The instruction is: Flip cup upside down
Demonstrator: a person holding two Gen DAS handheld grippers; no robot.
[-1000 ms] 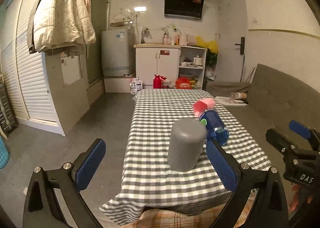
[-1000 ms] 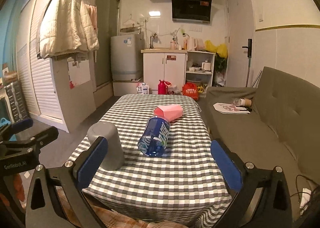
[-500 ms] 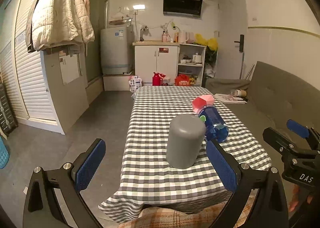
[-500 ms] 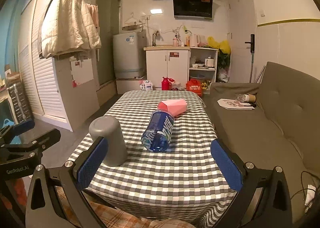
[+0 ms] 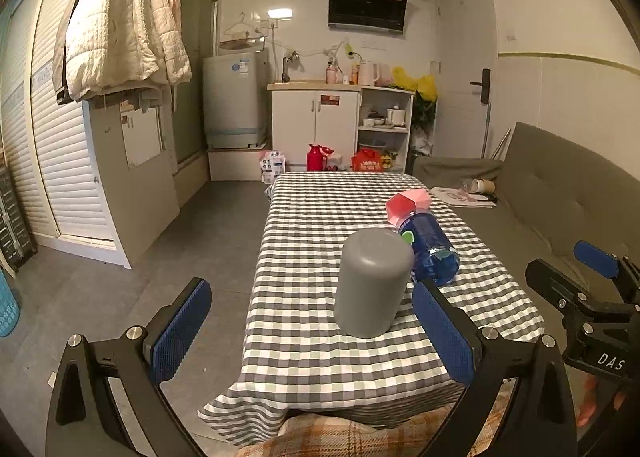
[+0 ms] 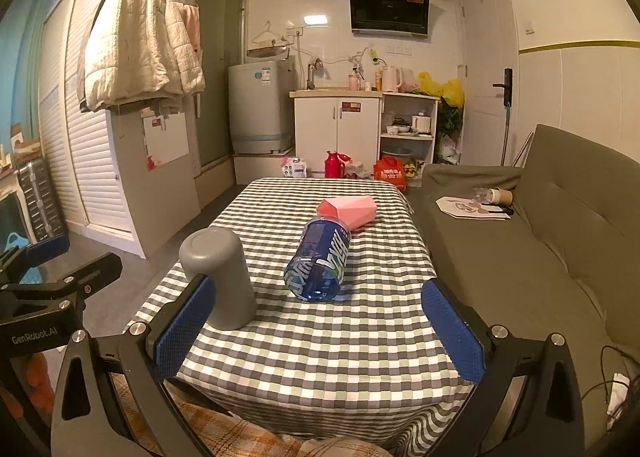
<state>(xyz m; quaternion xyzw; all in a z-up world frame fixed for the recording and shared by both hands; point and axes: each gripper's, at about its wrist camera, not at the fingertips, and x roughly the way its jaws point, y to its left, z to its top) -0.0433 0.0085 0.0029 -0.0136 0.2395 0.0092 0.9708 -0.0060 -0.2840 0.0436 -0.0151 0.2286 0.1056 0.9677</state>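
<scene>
One grey cup (image 5: 373, 281) mouth-down, rim partly hidden behind right gripper (image 6: 320, 331)

Blue bottle (image 6: 319, 260) lying on its side on the checkered surface (image 6: 340, 341), pink box (image 6: 349, 208) touching its far end (sofa (image 6: 560, 225) alongside).
</scene>
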